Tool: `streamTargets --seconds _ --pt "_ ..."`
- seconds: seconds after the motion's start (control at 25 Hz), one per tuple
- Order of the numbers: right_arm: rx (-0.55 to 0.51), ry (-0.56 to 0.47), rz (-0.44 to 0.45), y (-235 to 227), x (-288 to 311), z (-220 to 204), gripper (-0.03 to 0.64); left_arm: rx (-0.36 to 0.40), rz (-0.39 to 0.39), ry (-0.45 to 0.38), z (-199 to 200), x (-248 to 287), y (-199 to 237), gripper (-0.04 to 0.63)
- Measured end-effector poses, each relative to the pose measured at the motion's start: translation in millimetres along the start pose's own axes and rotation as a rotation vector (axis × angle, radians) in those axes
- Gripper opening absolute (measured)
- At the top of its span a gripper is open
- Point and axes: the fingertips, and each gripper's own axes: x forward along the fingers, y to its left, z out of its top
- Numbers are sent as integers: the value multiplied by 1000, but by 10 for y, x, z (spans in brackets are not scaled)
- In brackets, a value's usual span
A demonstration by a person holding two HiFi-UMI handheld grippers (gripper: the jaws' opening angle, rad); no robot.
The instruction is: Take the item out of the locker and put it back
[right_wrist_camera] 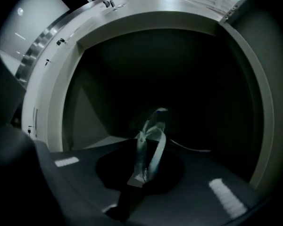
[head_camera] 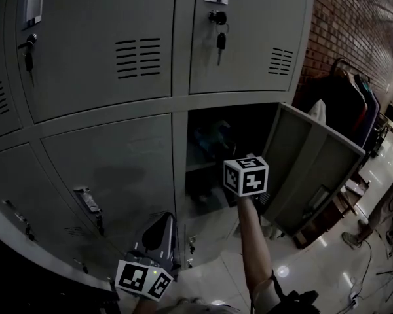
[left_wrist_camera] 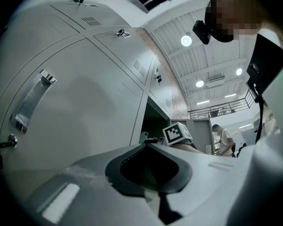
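Note:
The lower locker stands open, its door swung out to the right. A bluish item lies dimly inside. My right gripper, seen by its marker cube, reaches into the opening. In the right gripper view the right gripper is shut on a pale looped strap that rises from the jaws into the dark interior. My left gripper hangs low in front of the closed locker to the left, its jaws together with nothing between them.
Closed grey lockers fill the wall, with a handle on the lower left door and keys hanging from an upper lock. A clothes rack stands by the brick wall at right. A person's legs and cables show on the shiny floor.

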Motion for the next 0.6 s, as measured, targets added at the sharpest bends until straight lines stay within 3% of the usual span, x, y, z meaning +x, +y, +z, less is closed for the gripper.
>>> streamTargets --seconds 0.2,0.36,0.48,0.6 --pt "3 -66 -54 -86 -129 120 12 -8 11 -6 3 53 83 5" --pt "20 -141 -32 -51 -377 258 12 -16 15 -11 5 88 115 5" --pt "11 -291 7 153 -932 374 12 -16 13 -18 26 91 114 5" --pt "-4 -423 -12 378 -1638 299 14 -5 20 -14 20 77 163 5"
